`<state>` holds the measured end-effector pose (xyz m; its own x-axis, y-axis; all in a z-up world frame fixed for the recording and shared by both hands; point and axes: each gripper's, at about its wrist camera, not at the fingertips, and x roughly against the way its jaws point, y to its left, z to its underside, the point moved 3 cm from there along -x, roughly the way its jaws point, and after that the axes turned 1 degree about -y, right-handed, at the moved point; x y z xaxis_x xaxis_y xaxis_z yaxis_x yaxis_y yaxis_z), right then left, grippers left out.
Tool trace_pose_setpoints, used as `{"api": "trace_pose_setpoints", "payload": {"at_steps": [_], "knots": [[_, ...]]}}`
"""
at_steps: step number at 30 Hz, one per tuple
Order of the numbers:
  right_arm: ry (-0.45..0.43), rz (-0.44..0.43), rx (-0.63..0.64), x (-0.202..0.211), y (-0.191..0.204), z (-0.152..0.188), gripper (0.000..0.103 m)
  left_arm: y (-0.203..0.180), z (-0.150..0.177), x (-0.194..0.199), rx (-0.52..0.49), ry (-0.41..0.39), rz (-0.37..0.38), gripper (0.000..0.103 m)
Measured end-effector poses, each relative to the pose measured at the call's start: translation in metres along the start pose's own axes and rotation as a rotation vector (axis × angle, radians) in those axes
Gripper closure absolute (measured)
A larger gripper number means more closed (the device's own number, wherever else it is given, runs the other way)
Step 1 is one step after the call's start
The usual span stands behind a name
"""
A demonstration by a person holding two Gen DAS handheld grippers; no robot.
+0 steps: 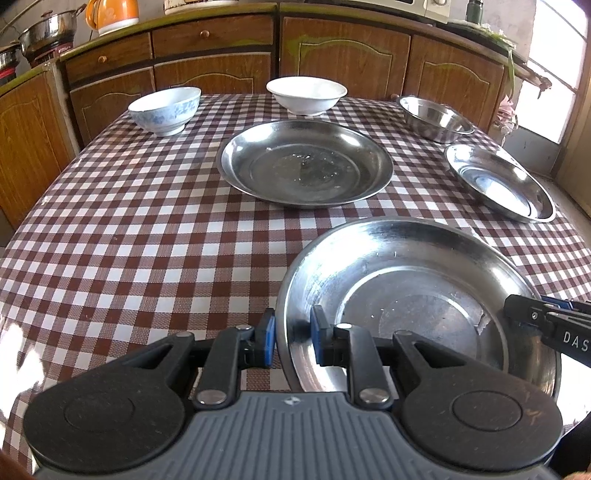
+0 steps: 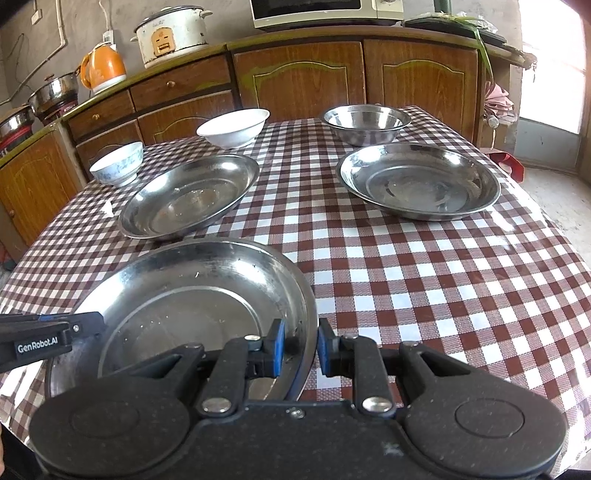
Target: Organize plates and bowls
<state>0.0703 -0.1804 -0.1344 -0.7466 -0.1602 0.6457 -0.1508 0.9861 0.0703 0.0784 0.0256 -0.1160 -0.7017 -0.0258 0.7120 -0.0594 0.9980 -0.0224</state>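
Steel all over this one: the near plate (image 1: 417,299) is a shallow round dish with a flat base ring, scuffed and a bit hazy, sitting at about 5 o'clock in the left view and 7 o'clock in the right. Both grippers have it by the rim. The left gripper (image 1: 293,338) is nearly closed with its blue pads pinching the plate's left edge, one pad outside and one inside. The right gripper (image 2: 301,345) is clamped the same way on the right edge.

Going left to right across the checked cloth (image 1: 129,236): a blue-patterned bowl (image 1: 165,109) at 11 o'clock, a plain white bowl (image 1: 306,95) at 12, a second steel plate (image 1: 306,162) just in front of that, then a small steel bowl (image 1: 436,119) and a third plate (image 1: 499,181) at 2 o'clock.

The right view gives you stuff the left one crops: a whole rice cooker (image 2: 171,35), the orange kettle (image 2: 102,68) in full, a microwave (image 2: 325,13). The cloth looks like glossy woven-print vinyl, brown and white squares. Wood-grain cabinets (image 2: 299,75) run behind.
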Motion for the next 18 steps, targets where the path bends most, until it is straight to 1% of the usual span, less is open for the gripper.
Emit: {"api": "trace_pose_setpoints", "payload": {"at_steps": [18], "knots": [[0.011,0.004,0.000,-0.0073,0.0007,0.0013,0.078,0.0035,0.0024,-0.0087,0.001,0.017,0.002,0.081]]}}
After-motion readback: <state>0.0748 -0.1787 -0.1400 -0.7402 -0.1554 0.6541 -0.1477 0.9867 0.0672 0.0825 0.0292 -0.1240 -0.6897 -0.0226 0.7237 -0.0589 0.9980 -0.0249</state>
